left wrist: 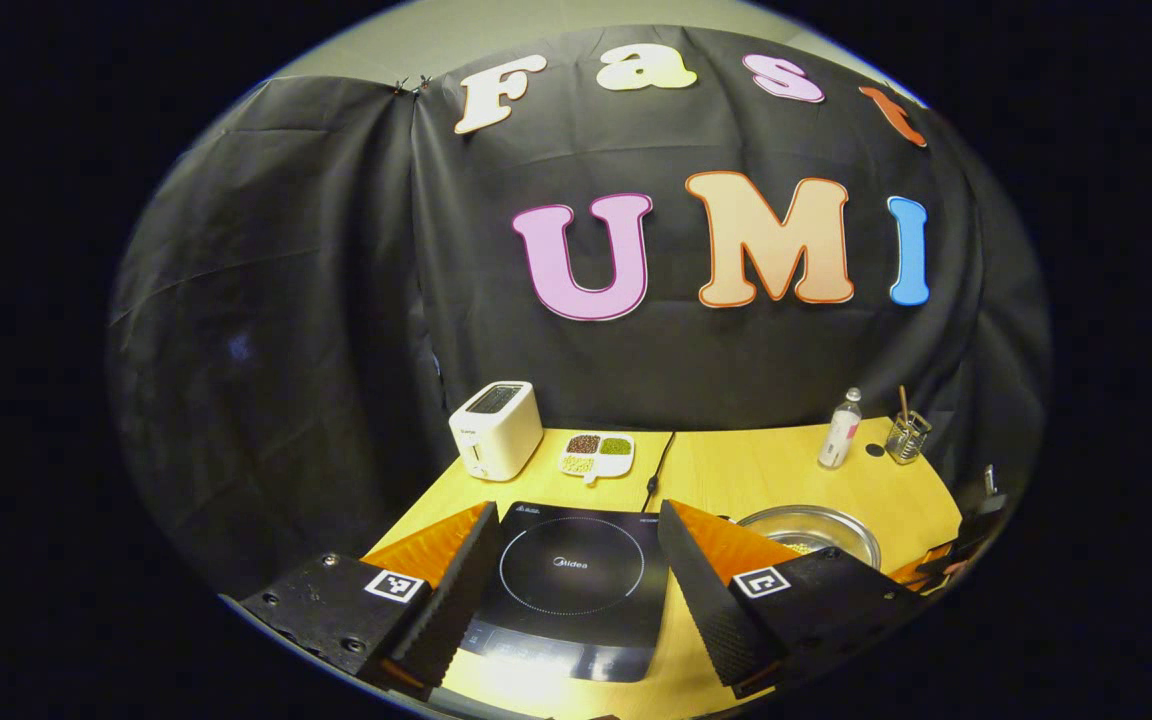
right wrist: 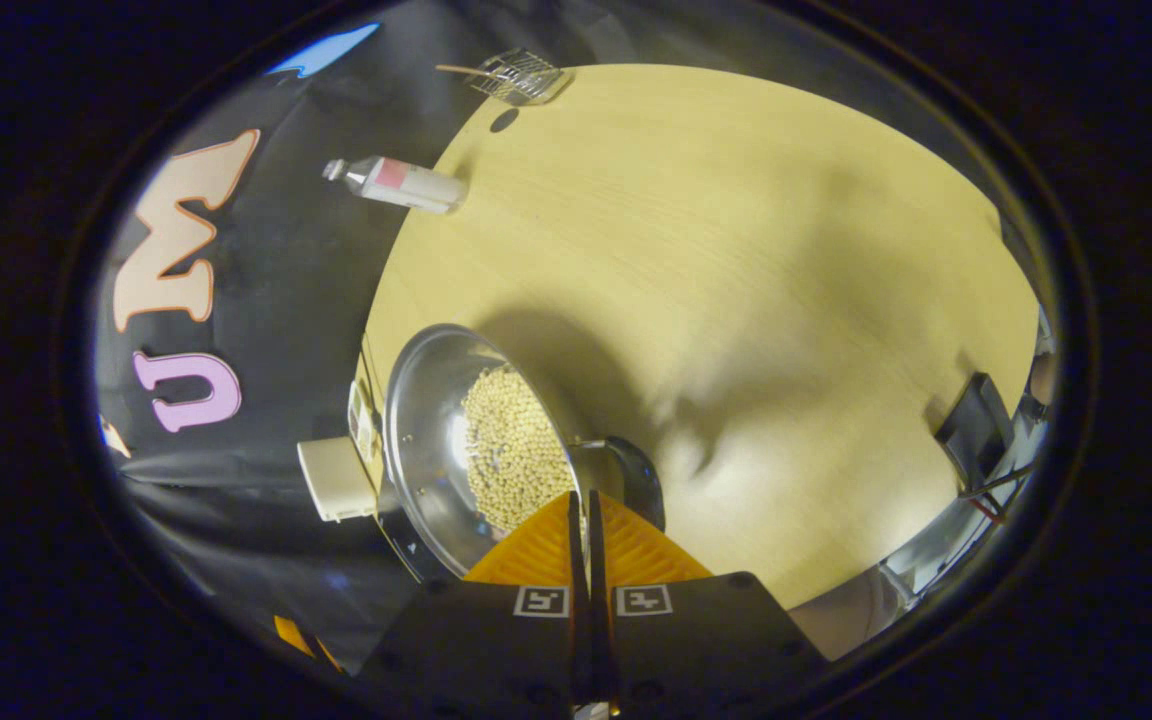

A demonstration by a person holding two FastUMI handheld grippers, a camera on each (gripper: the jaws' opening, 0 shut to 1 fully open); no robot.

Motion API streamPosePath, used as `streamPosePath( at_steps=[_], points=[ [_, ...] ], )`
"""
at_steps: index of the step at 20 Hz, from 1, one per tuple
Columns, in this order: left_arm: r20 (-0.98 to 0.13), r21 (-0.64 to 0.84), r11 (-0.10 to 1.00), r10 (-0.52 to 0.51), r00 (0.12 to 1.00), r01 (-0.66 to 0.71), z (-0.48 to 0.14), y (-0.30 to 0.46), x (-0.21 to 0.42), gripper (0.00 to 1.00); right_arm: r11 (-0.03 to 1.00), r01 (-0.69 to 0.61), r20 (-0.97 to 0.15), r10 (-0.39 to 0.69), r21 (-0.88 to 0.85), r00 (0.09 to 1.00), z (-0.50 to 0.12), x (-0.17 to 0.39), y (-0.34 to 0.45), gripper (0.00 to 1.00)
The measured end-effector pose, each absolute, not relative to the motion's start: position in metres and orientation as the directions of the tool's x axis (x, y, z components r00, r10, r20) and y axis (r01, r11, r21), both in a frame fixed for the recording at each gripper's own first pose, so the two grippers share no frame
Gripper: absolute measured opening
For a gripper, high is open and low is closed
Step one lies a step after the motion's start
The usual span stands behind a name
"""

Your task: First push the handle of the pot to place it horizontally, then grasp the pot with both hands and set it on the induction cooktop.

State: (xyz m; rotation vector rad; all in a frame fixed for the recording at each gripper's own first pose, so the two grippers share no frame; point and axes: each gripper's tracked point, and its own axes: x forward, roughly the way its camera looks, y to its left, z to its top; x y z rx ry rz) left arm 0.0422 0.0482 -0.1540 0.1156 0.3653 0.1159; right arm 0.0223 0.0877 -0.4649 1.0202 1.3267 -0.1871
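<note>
In the left gripper view, a white toaster (left wrist: 495, 428) is standing at the far left of the wooden table (left wrist: 736, 470), just in front of the black cloth wall. Beside it to the right, a white divided dish (left wrist: 597, 454) is holding small portions of beans in separate compartments. A black cord (left wrist: 658, 468) is running from the wall down to the black induction cooktop (left wrist: 568, 585), which is lying flat near the table's front edge. The left gripper (left wrist: 576, 585) is hovering over the cooktop with its jaws spread wide apart and nothing between them. Further right, the steel pot (left wrist: 809, 535) is sitting on the table just beside the cooktop, partly hidden behind the gripper's right finger, with pale beans (left wrist: 798, 546) showing inside. Behind it, a small clear bottle (left wrist: 839, 430) is standing upright, and a wire holder (left wrist: 907, 436) with a stick in it is standing near the table's far right corner.

In the right gripper view, tilted sideways, the pot (right wrist: 436, 430) is appearing left of centre, its beans (right wrist: 511, 450) heaped in the bottom. The right gripper (right wrist: 581, 510) is sitting at the pot's rim with its jaws pressed together; whether they are pinching anything cannot be told. A dark object (right wrist: 976, 430) is lying at the table's right edge.
</note>
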Motion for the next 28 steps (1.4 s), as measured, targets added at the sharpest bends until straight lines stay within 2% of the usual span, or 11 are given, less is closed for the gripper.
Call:
streamPosePath(
  at_steps=[4, 6, 7, 9, 14, 15, 16, 21, 24, 25, 28],
  points=[
    [-0.362, 0.136, 0.986, 0.145, 0.921, -0.101, -0.158, 0.050, 0.042, 0.96, 0.621, 0.596, -0.850, 0.470, 0.509, 0.236, -0.461, 0.001, 0.108, 0.03],
    [-0.364, 0.137, 0.985, 0.145, 0.920, -0.101, -0.160, 0.050, 0.043, 0.96, 0.644, 0.575, -0.850, 0.486, 0.505, 0.204, -0.461, -0.012, 0.117, 0.00],
    [-0.366, 0.137, 0.985, 0.145, 0.919, -0.102, -0.162, 0.050, 0.044, 0.96, 0.656, 0.565, -0.852, 0.487, 0.500, 0.189, -0.463, -0.016, 0.118, 0.03],
    [-0.376, 0.134, 0.986, 0.145, 0.915, -0.101, -0.166, 0.050, 0.044, 0.96, 0.677, 0.546, -0.853, 0.497, 0.494, 0.156, -0.468, -0.024, 0.124, 0.00],
    [-0.390, 0.139, 0.986, 0.143, 0.910, -0.096, -0.172, 0.048, 0.045, 0.97, 0.674, 0.545, -0.847, 0.512, 0.499, 0.142, -0.469, -0.024, 0.125, 0.03],
    [-0.393, 0.140, 0.985, 0.145, 0.908, -0.097, -0.173, 0.048, 0.045, 0.97, 0.674, 0.546, -0.847, 0.512, 0.498, 0.140, -0.470, -0.024, 0.124, 0.15],
    [-0.396, 0.141, 0.985, 0.147, 0.906, -0.098, -0.173, 0.048, 0.045, 0.96, 0.675, 0.546, -0.847, 0.515, 0.497, 0.133, -0.469, -0.026, 0.124, 0.04],
    [-0.404, 0.154, 0.983, 0.154, 0.902, -0.099, -0.176, 0.048, 0.045, 0.96, 0.702, 0.548, -0.871, 0.480, 0.455, 0.107, -0.478, -0.033, 0.101, 0.03],
    [-0.411, 0.158, 0.982, 0.157, 0.898, -0.100, -0.178, 0.047, 0.044, 0.96, 0.680, 0.575, -0.871, 0.473, 0.455, 0.131, -0.483, -0.020, 0.095, 0.03],
    [-0.414, 0.161, 0.982, 0.158, 0.896, -0.099, -0.180, 0.046, 0.044, 0.98, 0.674, 0.580, -0.872, 0.468, 0.457, 0.142, -0.485, -0.014, 0.092, 0.00],
    [-0.419, 0.166, 0.981, 0.164, 0.893, -0.102, -0.182, 0.044, 0.042, 0.96, 0.656, 0.600, -0.873, 0.461, 0.457, 0.160, -0.489, -0.002, 0.087, 0.03]
  ],
)
